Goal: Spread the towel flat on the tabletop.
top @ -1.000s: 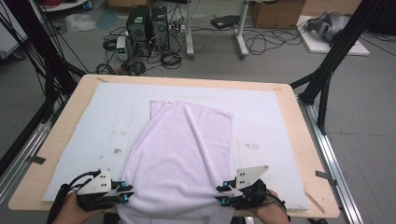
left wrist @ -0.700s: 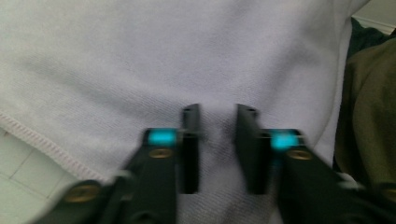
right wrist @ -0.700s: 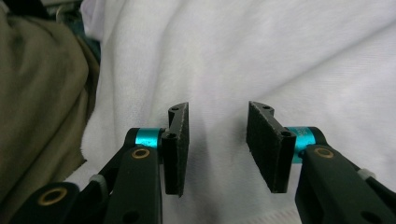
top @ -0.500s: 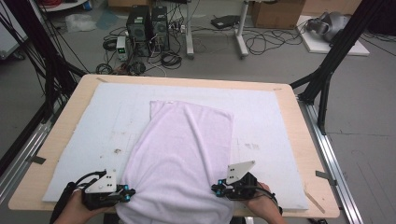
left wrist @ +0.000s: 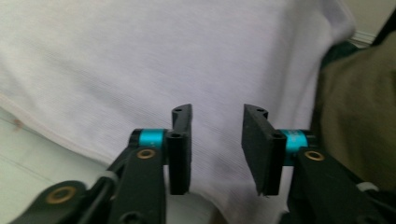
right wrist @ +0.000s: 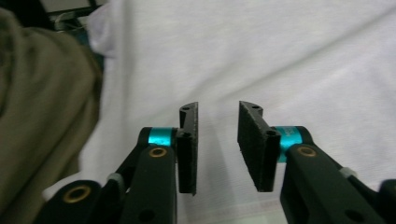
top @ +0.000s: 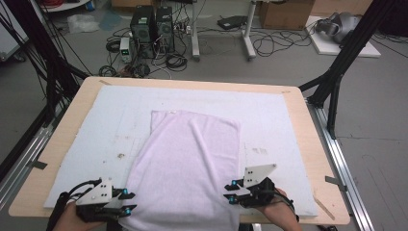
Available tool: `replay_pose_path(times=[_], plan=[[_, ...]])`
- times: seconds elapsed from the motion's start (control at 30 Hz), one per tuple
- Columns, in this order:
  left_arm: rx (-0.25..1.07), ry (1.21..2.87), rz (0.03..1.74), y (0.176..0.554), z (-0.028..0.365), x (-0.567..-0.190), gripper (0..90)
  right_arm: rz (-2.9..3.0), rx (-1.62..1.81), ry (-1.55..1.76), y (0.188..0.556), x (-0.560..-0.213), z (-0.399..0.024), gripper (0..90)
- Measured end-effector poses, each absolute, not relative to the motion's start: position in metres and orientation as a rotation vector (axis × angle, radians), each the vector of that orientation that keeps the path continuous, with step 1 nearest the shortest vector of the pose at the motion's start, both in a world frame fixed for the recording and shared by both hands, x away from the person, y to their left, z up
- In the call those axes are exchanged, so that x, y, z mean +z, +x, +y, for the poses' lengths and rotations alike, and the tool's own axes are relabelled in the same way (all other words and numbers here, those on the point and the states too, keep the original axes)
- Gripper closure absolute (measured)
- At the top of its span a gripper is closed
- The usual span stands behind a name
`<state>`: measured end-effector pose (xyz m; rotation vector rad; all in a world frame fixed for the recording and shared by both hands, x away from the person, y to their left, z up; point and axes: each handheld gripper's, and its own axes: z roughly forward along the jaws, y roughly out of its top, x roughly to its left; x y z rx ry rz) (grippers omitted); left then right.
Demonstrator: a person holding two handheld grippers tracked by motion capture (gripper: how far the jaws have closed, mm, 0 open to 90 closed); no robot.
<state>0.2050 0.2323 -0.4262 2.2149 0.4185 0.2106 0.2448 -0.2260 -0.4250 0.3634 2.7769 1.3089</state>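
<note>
A pale lilac towel (top: 190, 163) lies lengthwise on the white mat (top: 96, 125), and its near end hangs over the table's front edge. My left gripper (top: 131, 202) sits at the towel's near left edge and my right gripper (top: 226, 191) at its near right edge, both pointing inward. In the left gripper view the gripper (left wrist: 218, 112) is open over the towel (left wrist: 140, 56), with nothing between its fingers. In the right gripper view the gripper (right wrist: 218, 109) is open too, over creased towel cloth (right wrist: 280, 56).
The wooden table (top: 317, 163) shows bare margins around the mat. Black frame legs (top: 337, 72) stand at the right, and computers and cables (top: 154, 33) lie on the floor behind. The person's khaki clothing (left wrist: 359, 116) is close beside the hanging towel end.
Both hands have shifted slightly along the front edge. The right gripper has moved a little farther onto the table. The towel lies as before.
</note>
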Motion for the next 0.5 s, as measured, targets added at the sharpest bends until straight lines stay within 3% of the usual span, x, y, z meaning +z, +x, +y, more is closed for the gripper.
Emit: replay_pose_path(times=[0.23, 0.3, 0.33, 0.5], plan=[[0.18, 2.247, 0.433, 0.224, 0.221, -0.445, 57.1, 2.796, 1.245, 0.403, 0.266, -0.438, -0.21, 60.9], [0.176, 2.254, 0.43, 0.225, 0.224, -0.443, 70.6, 2.796, 1.215, 0.387, 0.267, -0.44, -0.205, 60.9], [0.169, 2.257, 0.427, 0.225, 0.225, -0.443, 84.9, 2.803, 1.207, 0.383, 0.267, -0.441, -0.203, 60.6], [0.187, 2.258, 0.424, 0.219, 0.226, -0.443, 88.3, 2.808, 1.191, 0.371, 0.265, -0.443, -0.199, 61.2]])
